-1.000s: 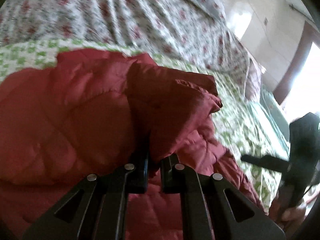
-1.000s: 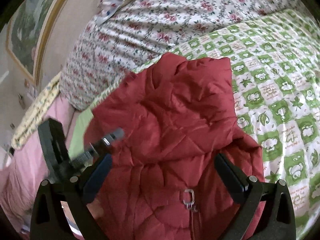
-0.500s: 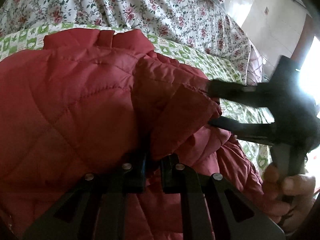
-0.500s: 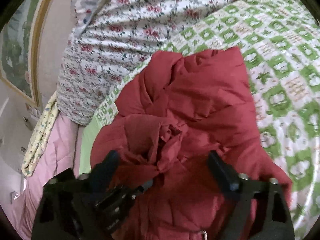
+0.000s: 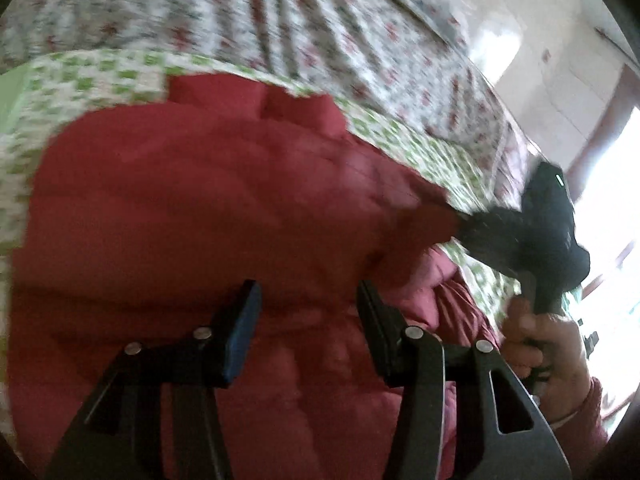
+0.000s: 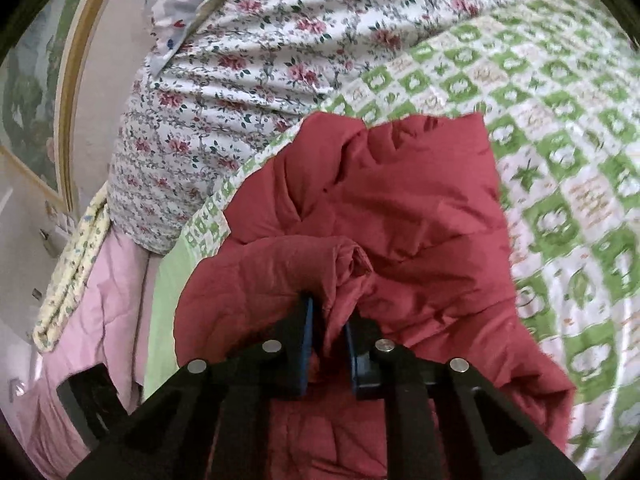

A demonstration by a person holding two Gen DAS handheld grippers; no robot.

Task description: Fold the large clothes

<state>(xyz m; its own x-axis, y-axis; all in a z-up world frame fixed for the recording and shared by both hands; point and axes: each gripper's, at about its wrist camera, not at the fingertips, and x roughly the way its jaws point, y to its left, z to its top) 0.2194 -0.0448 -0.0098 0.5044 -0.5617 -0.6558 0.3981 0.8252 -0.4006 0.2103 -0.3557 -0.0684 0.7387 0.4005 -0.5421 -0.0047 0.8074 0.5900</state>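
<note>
I've handed over the fold: my right hand-held gripper [image 6: 328, 344] has clamped the bunched sleeve of the quilted red padded jacket [image 6: 400, 208] lying on the green-checked bed cover [image 6: 568, 168], while my left hand-held gripper [image 5: 308, 320] is opening, nothing pinched between its jaws. Sleeve can now be laid across.

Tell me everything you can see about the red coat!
The coat is dark red, puffy and quilted, with stitched lines across soft, slightly shiny fabric. It lies crumpled on the green-and-white checked bedspread, below a flowery quilt. One bunched fold is pinched in the right hand-held gripper, whose jaws are shut on it. The left hand-held gripper hangs over the coat's middle with its jaws opening and no fabric pinched between them. No zipper or buttons show.
</note>
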